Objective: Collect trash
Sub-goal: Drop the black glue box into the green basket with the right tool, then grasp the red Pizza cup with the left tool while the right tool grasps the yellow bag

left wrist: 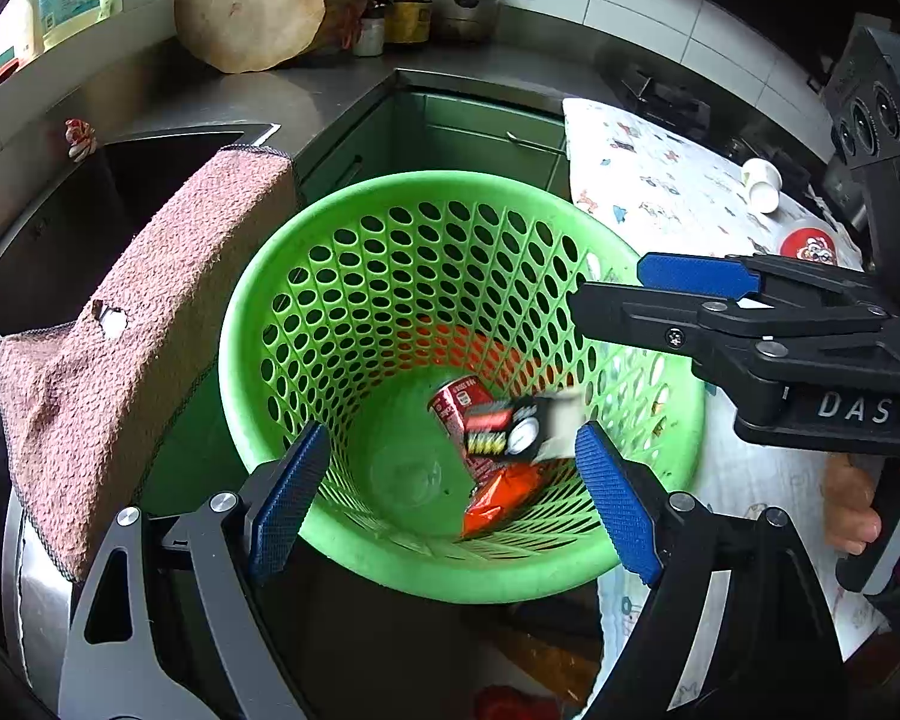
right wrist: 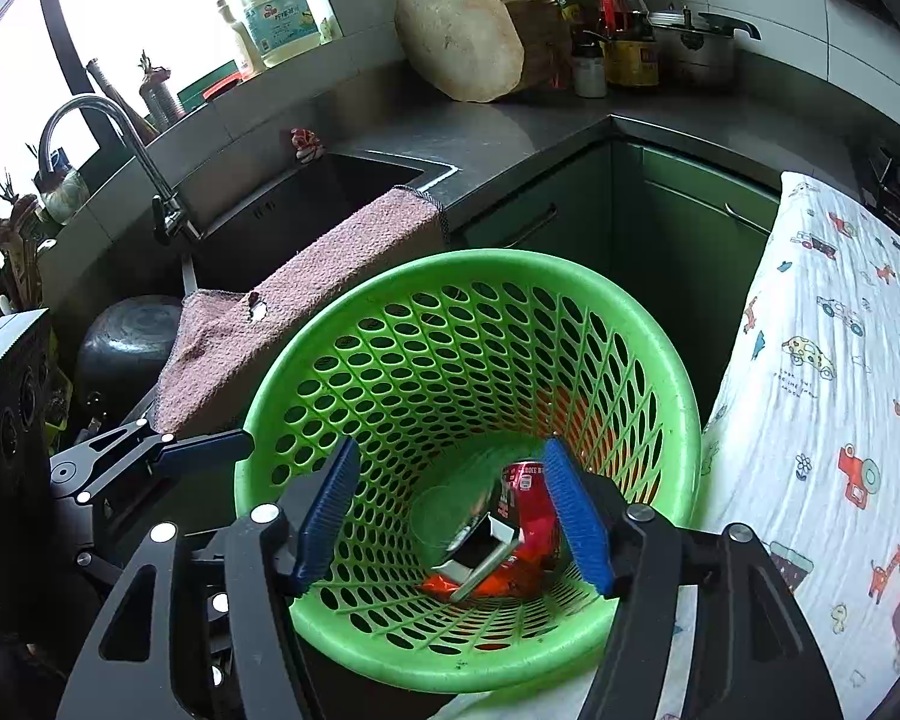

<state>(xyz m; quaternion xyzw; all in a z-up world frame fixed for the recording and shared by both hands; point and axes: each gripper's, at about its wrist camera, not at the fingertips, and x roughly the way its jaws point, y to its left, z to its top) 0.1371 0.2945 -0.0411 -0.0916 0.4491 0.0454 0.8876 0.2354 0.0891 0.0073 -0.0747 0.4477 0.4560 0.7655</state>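
steel counter [right wrist: 510, 138] behind basket [right wrist: 354, 324]; towel [right wrist: 306, 300] touching rim.

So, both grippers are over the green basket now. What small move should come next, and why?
Probably swing the right gripper to the patterned cloth for the white paper cup. Both grippers look open and empty, the left gripper too. The green basket already holds a red can, a small box and an orange wrapper.

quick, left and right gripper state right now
Left gripper: open, holding nothing, over the green basket.
Right gripper: open, holding nothing, over the same basket; a small box lies inside.
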